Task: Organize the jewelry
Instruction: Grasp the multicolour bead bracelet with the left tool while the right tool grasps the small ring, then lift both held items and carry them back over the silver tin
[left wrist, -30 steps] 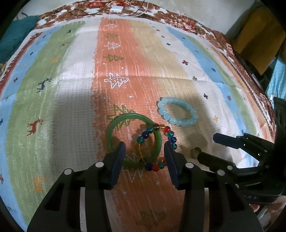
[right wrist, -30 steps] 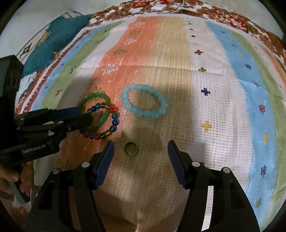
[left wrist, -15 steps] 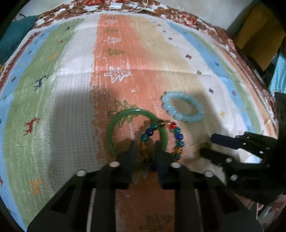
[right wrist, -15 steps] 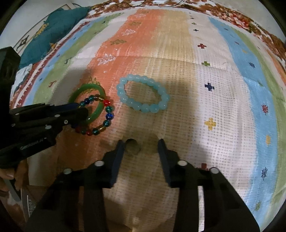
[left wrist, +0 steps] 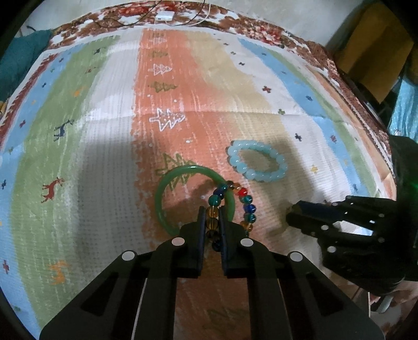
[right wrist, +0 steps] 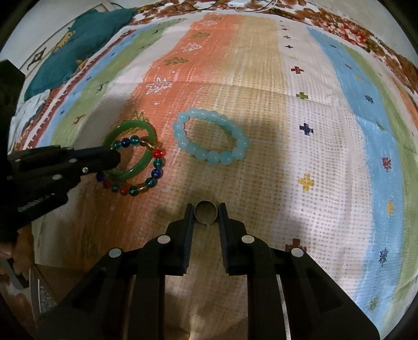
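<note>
My left gripper [left wrist: 211,212] is shut on the multicoloured bead bracelet [left wrist: 247,206], which lies over the green jade bangle [left wrist: 162,196] on the striped cloth. Both also show in the right wrist view, the bead bracelet [right wrist: 156,170] and the bangle [right wrist: 149,136], with the left gripper [right wrist: 115,159] on them. My right gripper [right wrist: 206,209] is shut on a small metal ring [right wrist: 205,213] on the cloth. A pale blue bead bracelet [left wrist: 257,163] lies flat beyond, also in the right wrist view [right wrist: 211,136]. My right gripper [left wrist: 290,217] shows at the right of the left wrist view.
The striped patterned cloth [left wrist: 104,130] covers the whole surface. A white adapter with cables [left wrist: 164,15] lies at its far edge. A teal cloth [right wrist: 86,39] lies at the far left. A brown box [left wrist: 373,52] stands beyond the right edge.
Both grippers went from wide open to shut: the left closed on the multicoloured bead bracelet, the right closed on the metal ring.
</note>
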Tool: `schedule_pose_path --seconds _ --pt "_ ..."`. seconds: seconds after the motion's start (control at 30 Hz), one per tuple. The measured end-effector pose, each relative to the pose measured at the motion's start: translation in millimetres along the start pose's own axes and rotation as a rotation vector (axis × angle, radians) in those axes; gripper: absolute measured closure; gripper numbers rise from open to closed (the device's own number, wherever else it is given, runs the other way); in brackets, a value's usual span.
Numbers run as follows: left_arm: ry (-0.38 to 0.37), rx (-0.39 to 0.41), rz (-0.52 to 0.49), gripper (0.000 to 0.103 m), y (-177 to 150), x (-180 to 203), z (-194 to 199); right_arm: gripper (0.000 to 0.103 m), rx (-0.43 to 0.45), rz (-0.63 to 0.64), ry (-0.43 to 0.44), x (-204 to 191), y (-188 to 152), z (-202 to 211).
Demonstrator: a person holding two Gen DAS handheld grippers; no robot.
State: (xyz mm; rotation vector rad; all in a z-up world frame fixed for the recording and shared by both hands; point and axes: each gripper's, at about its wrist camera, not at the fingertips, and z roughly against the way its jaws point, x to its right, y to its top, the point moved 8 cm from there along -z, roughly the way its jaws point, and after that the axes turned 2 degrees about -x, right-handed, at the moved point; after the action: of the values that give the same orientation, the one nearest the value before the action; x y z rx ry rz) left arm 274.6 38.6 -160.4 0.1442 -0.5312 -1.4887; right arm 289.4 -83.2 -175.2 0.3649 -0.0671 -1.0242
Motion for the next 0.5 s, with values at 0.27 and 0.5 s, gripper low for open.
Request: schedule_pose_path --seconds 0.27,0.5 --pt "0.002 0.020 -0.013 0.094 2.7 10.7 12.1 0.084 0.012 0.013 -0.011 -4.9 2.3 5.8" --pt "0.033 0.018 -0.016 0.094 0.7 11.4 12.3 0.084 0.036 0.025 -0.036 -5.7 5.1 16.2"
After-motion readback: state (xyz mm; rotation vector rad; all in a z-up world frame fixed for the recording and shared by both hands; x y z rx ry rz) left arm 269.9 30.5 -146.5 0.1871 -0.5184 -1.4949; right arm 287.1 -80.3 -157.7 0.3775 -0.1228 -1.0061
